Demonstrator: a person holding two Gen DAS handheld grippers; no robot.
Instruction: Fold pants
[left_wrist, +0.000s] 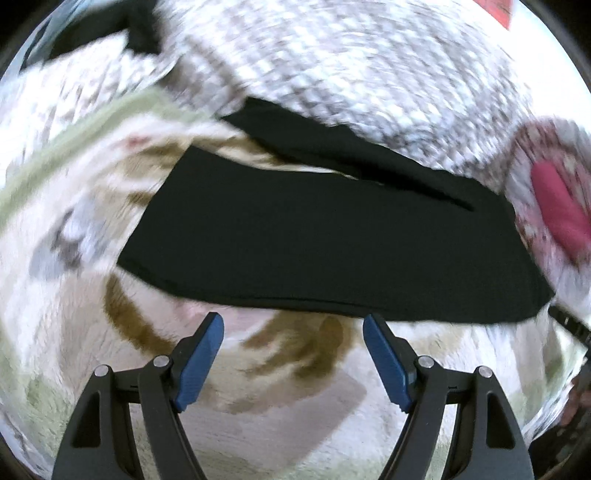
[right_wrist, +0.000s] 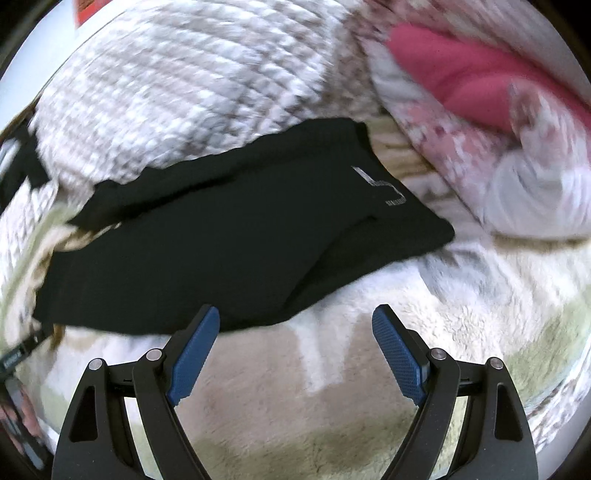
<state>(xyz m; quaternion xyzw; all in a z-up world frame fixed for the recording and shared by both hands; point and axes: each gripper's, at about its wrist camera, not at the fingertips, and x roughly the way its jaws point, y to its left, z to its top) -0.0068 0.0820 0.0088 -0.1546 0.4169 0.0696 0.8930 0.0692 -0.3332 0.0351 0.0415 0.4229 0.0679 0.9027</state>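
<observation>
Black pants (left_wrist: 314, 240) lie folded into a wide band on a fluffy patterned blanket (left_wrist: 258, 369). The right wrist view shows the same pants (right_wrist: 229, 236), with a ribbed waistband at the top and a small white logo (right_wrist: 380, 184) near the right end. My left gripper (left_wrist: 293, 325) hovers just short of the near edge of the pants, open and empty. My right gripper (right_wrist: 295, 317) is open too, holding nothing; its left fingertip sits at the near edge of the pants and its right fingertip is over bare blanket. Both views are motion-blurred.
A white and brown checked quilt (left_wrist: 351, 74) lies bunched behind the pants. A pink floral bedding pile (right_wrist: 480, 129) with a red-pink patch sits to the right. Another dark item (left_wrist: 110, 29) lies at the far left. The other gripper's dark edge (right_wrist: 18, 354) shows at the left.
</observation>
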